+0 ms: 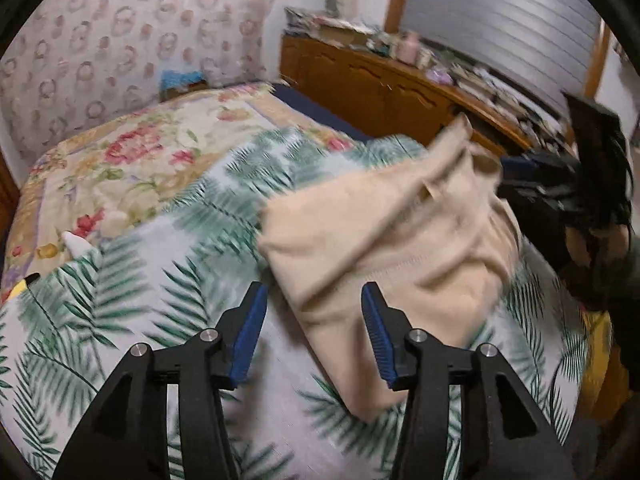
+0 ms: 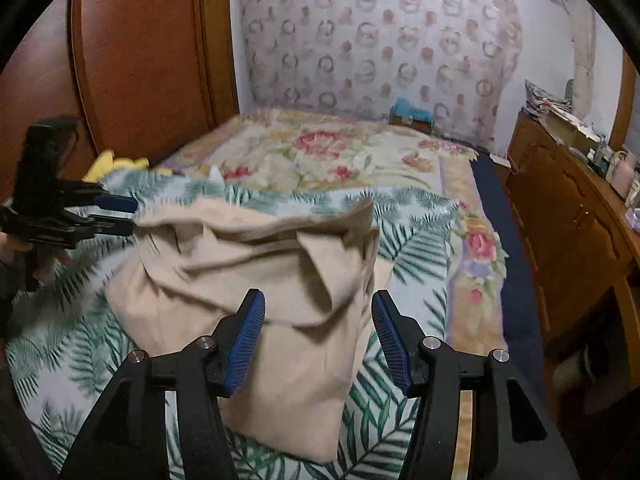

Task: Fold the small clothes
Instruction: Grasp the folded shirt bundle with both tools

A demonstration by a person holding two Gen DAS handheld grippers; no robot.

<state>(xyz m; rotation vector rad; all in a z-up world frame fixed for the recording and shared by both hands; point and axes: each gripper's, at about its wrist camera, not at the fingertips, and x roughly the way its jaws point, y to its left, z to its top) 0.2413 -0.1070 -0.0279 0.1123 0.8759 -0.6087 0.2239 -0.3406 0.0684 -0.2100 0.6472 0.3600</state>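
Observation:
A beige garment (image 1: 384,248) lies loosely folded on the bed's palm-leaf sheet (image 1: 132,288); it also shows in the right wrist view (image 2: 256,280). My left gripper (image 1: 314,316) is open and empty, with the garment's near left edge between and beyond its fingers. My right gripper (image 2: 318,328) is open and empty, just above the garment's near part. In the left wrist view the right gripper (image 1: 516,184) sits at the garment's far right edge. In the right wrist view the left gripper (image 2: 128,216) sits at the garment's far left corner.
A floral blanket (image 2: 340,156) covers the far half of the bed. A wooden dresser (image 1: 384,84) with clutter on top runs along the bed's right side. A wooden headboard (image 2: 140,60) stands left. A yellow item (image 2: 108,164) lies by it.

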